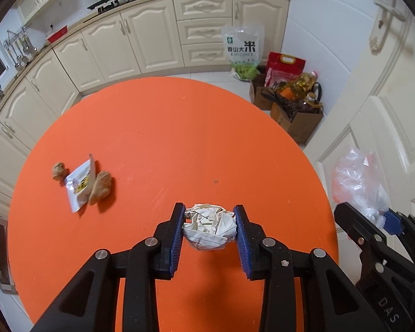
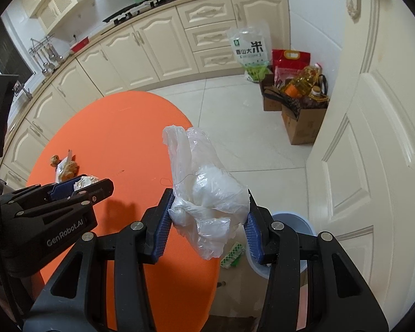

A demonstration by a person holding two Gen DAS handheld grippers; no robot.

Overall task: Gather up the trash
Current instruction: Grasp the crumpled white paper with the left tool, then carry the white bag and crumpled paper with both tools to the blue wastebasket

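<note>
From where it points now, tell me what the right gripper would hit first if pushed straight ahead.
Probably the white floor beyond the orange table edge. The right gripper, shut on the plastic bag, aims steeply down past that edge; depth is uncertain.

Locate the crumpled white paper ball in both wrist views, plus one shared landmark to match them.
Left wrist view: crumpled white paper ball sits low centre, clamped in the left tongs over the round orange table.
Right wrist view: far left, mid-height, a sliver of it shows inside the left tongs.
Shared landmark: the clear rice bag with green print standing by the cream drawers.
</note>
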